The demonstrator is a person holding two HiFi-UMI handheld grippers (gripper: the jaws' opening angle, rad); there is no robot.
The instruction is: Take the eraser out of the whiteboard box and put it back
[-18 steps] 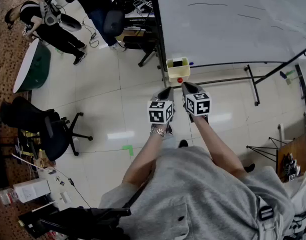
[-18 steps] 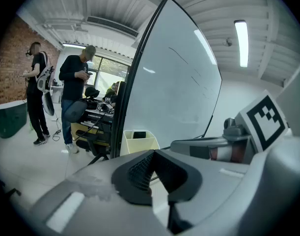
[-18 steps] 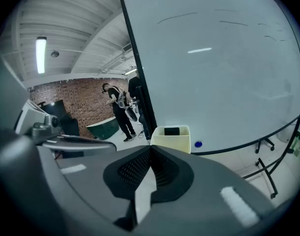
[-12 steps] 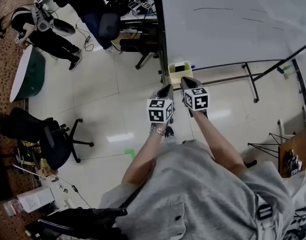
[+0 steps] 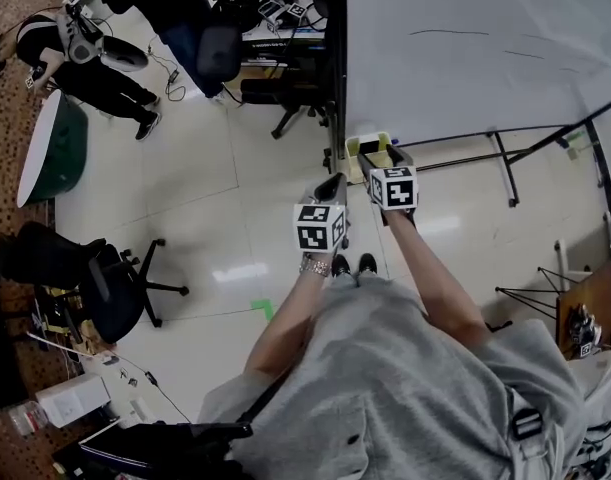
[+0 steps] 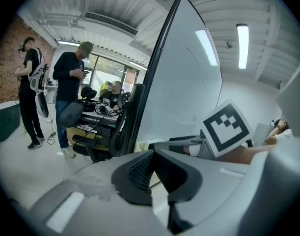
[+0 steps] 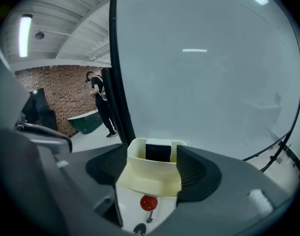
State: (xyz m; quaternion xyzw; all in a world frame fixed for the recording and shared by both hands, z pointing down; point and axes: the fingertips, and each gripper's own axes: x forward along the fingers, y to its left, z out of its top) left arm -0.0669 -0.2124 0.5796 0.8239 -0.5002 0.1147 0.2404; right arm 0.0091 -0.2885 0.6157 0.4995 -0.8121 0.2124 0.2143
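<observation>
A cream whiteboard box (image 5: 357,148) hangs at the lower left corner of the whiteboard (image 5: 465,48). In the right gripper view the box (image 7: 152,173) fills the space between the jaws. A black eraser (image 7: 158,151) stands upright inside it, and a red knob (image 7: 149,202) sits on the box's front. My right gripper (image 5: 373,155) is at the box; the right gripper (image 7: 152,155) is open, with a pad on each side of the box and neither pressing on it. My left gripper (image 5: 333,186) hangs just left of and below the box; the left gripper (image 6: 153,154) is shut and holds nothing.
The whiteboard's stand legs (image 5: 505,168) spread over the floor to the right. An office chair (image 5: 95,268) and a green round table (image 5: 50,148) stand at the left. People (image 5: 75,48) and a desk with equipment (image 5: 275,8) are behind, at the upper left.
My right gripper has moved forward up to the box, and now covers the box's front and red knob in the head view. The left gripper has hardly moved.
</observation>
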